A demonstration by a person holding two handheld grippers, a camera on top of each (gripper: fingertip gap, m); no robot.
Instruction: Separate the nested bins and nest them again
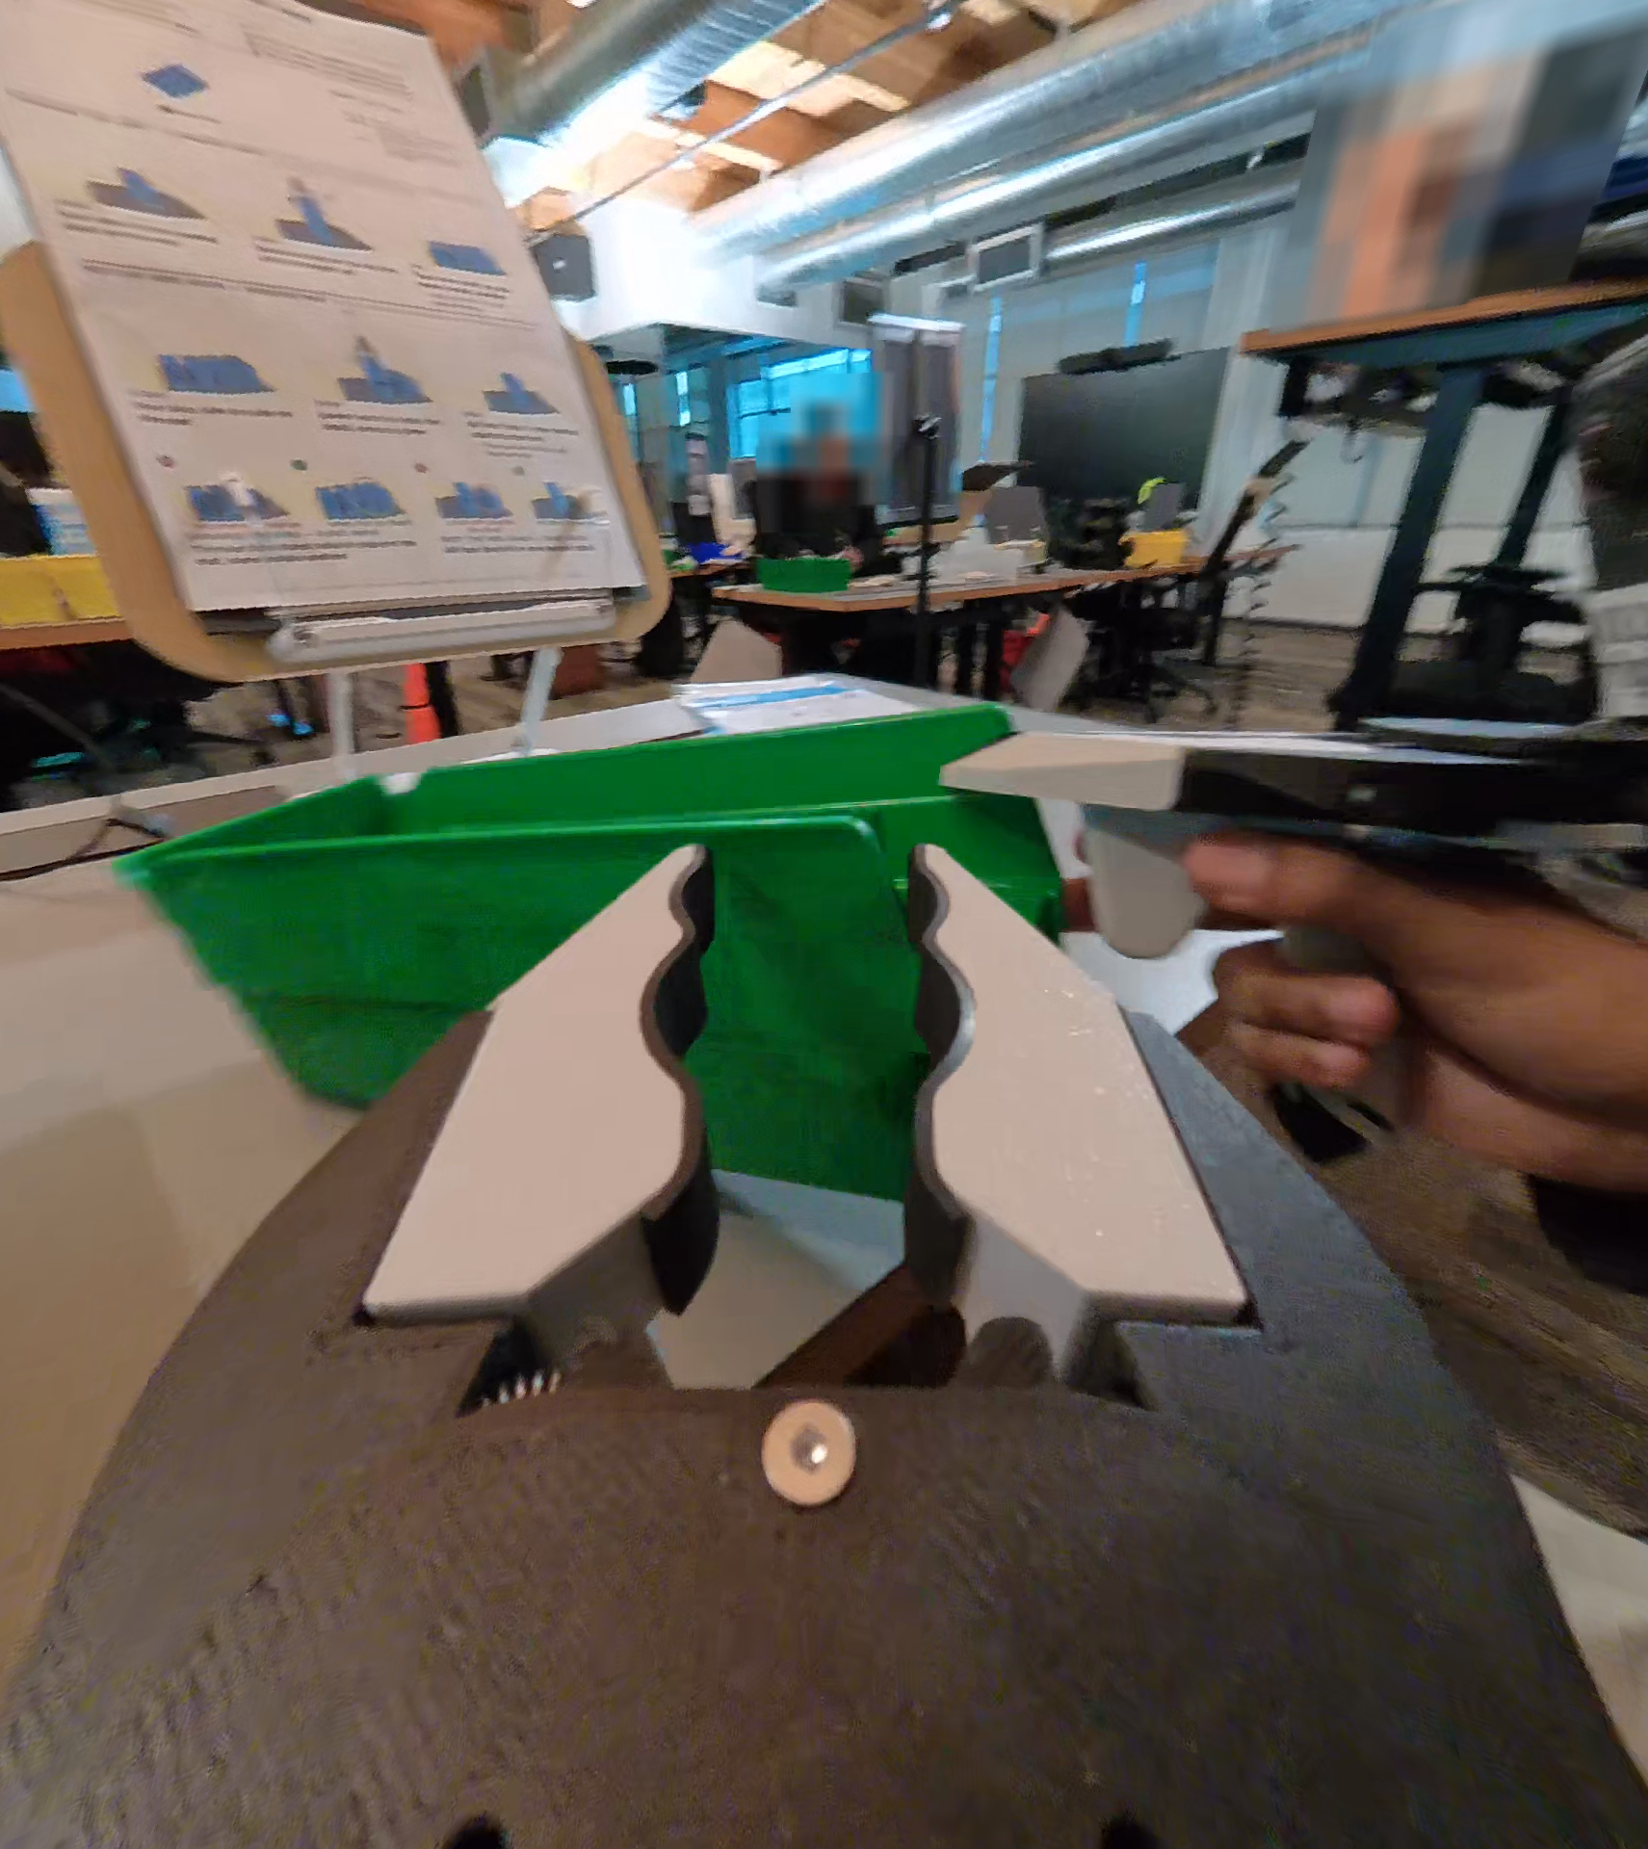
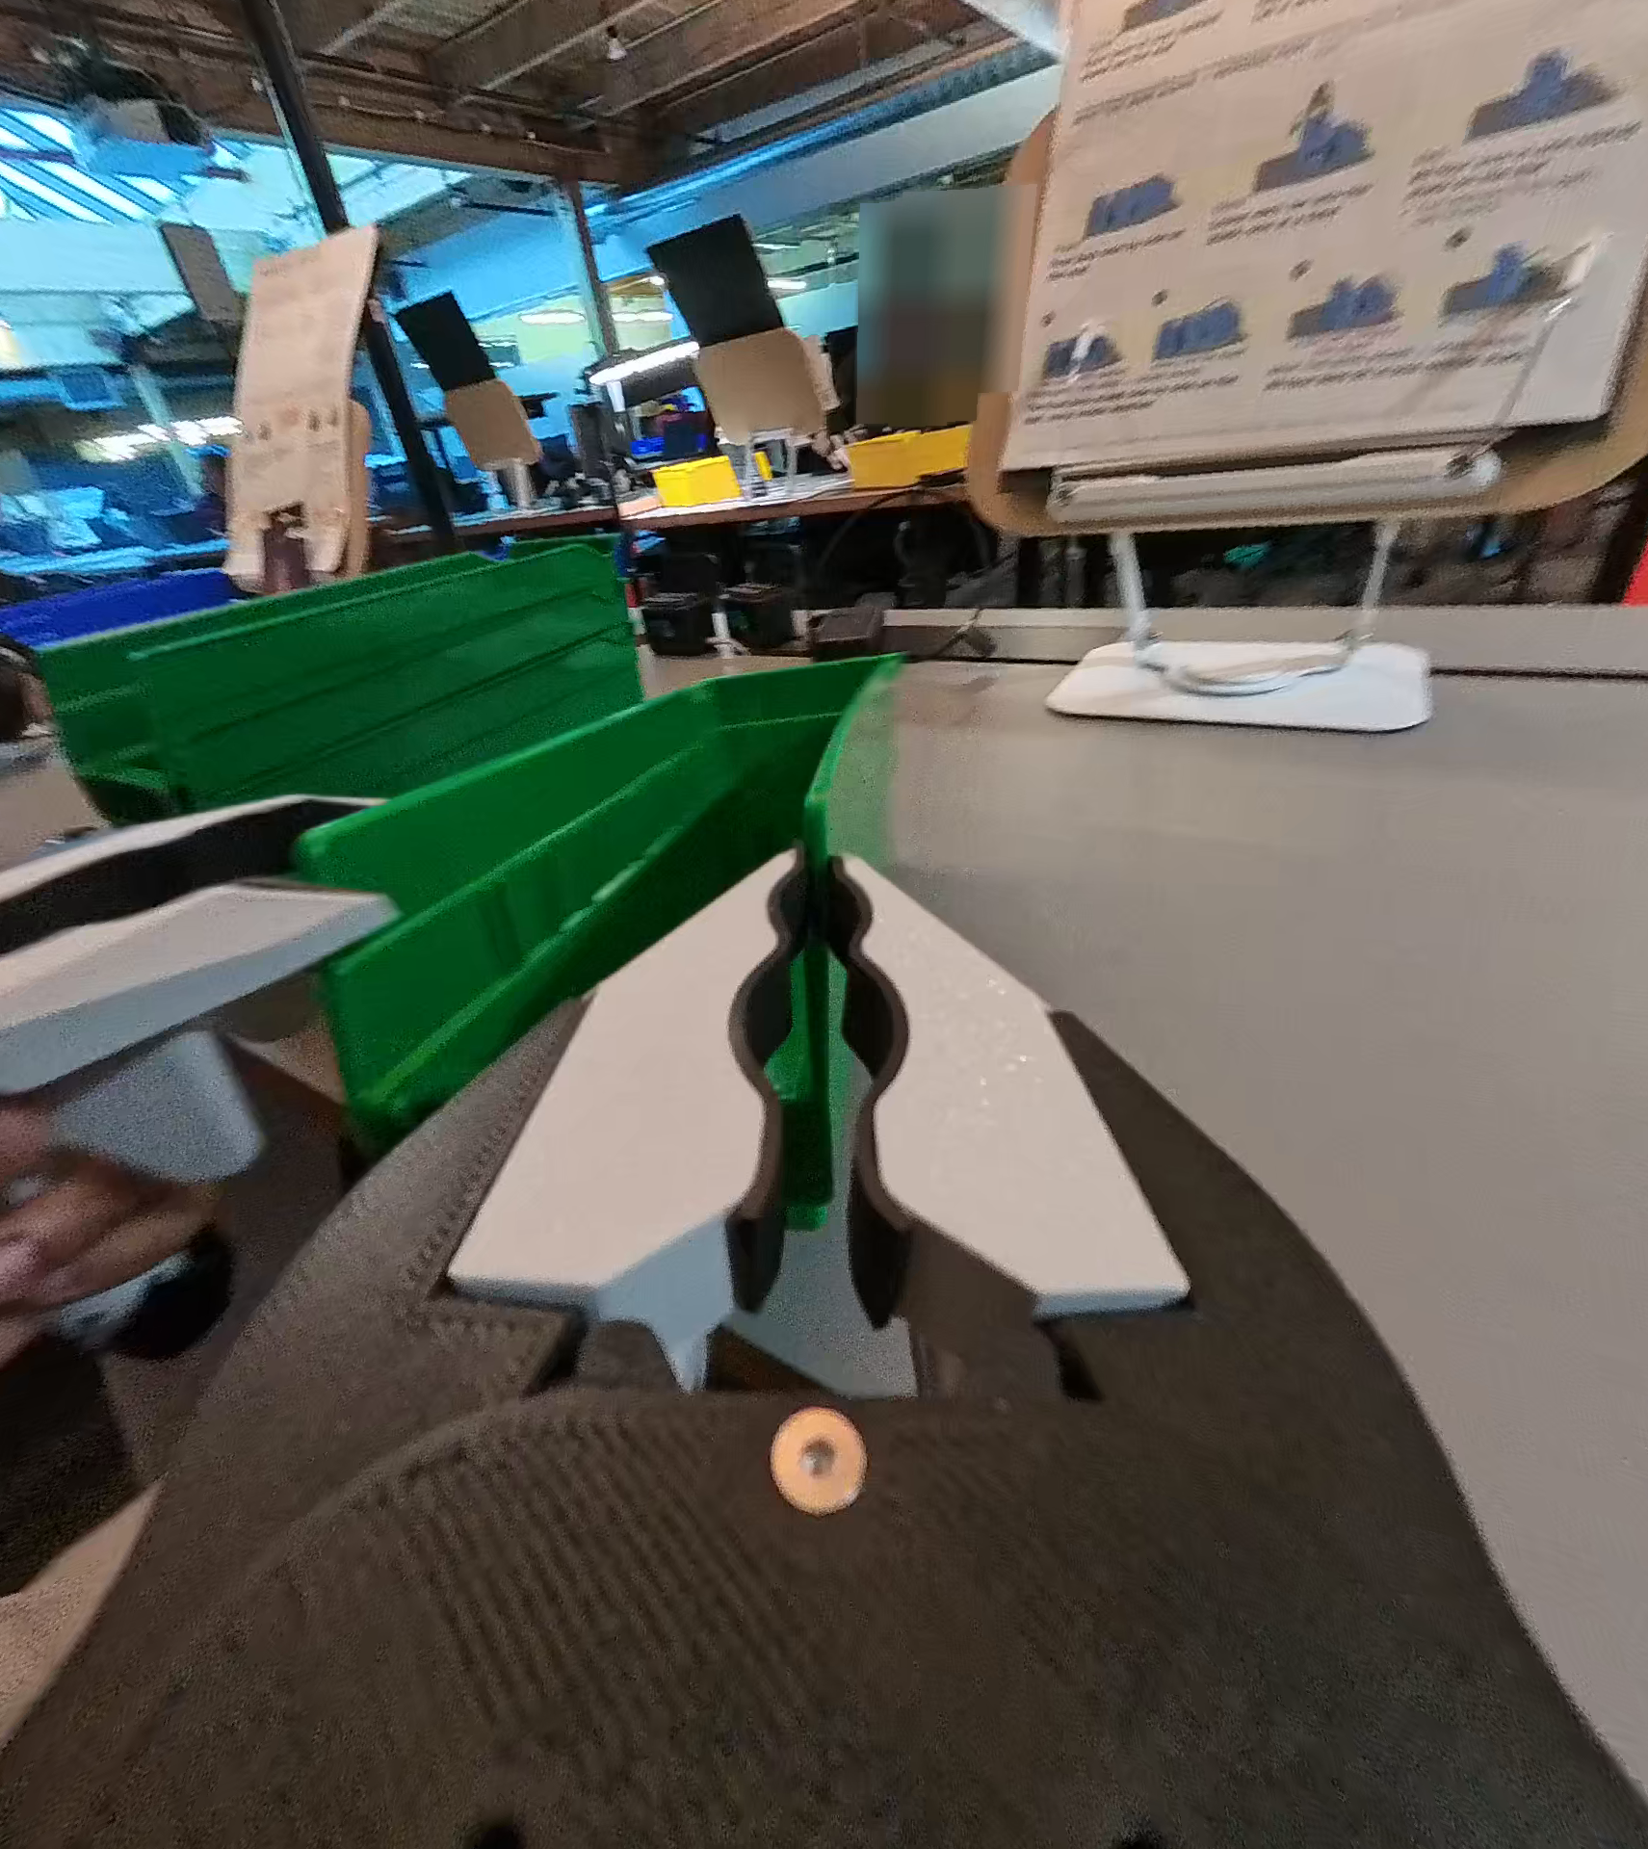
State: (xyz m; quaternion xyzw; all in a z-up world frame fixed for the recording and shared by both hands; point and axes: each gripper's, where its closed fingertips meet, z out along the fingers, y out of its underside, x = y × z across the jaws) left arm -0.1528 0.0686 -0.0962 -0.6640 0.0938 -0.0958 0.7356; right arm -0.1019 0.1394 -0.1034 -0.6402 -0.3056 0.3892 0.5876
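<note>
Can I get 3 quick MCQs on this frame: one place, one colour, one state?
1. Where is the instruction stand?
A. On the table beyond the bins
B. Inside a bin
C. On the floor

2. What colour is the held bin?
A. Blue
B. Green
C. Red

3. How do the tools stand?
A. Both open
B. Both shut on the bin
C. Right tool shut on the bin wall, left tool open

Answers:
1 A: its white base sits on the grey table.
2 B: its walls are green in both views.
3 C: the right fingers pinch the green wall; the left fingers are spread, gripping nothing.
</note>
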